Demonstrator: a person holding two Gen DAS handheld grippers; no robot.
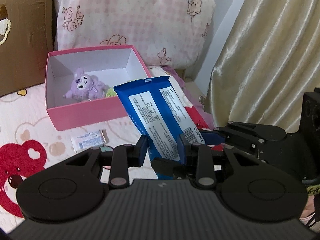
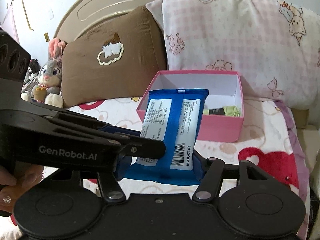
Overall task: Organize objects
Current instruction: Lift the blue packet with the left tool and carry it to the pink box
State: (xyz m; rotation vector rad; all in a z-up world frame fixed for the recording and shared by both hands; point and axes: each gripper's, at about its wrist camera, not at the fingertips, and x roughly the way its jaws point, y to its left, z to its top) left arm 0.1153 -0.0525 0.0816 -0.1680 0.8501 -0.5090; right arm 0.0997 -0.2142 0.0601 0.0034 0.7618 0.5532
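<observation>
A blue wipes pack point(image 1: 160, 116) with white labels stands tilted above the bed, held at its lower end by both grippers. My left gripper point(image 1: 163, 146) is shut on it. My right gripper point(image 2: 162, 164) is also shut on the pack point(image 2: 172, 124), and reaches in from the right in the left wrist view point(image 1: 212, 136). A pink open box point(image 1: 84, 116) lies just beyond, holding a purple plush toy point(image 1: 84, 86) and a green item point(image 2: 232, 110). A small white packet point(image 1: 89, 141) lies on the blanket in front of the box.
A pink-patterned pillow point(image 1: 130, 20) and a brown pillow point(image 2: 112, 60) lean behind the box. A grey bunny plush point(image 2: 49, 76) sits at the far left. A cream curtain point(image 1: 270, 50) hangs at the right. The bed has a bear-print blanket point(image 1: 26, 120).
</observation>
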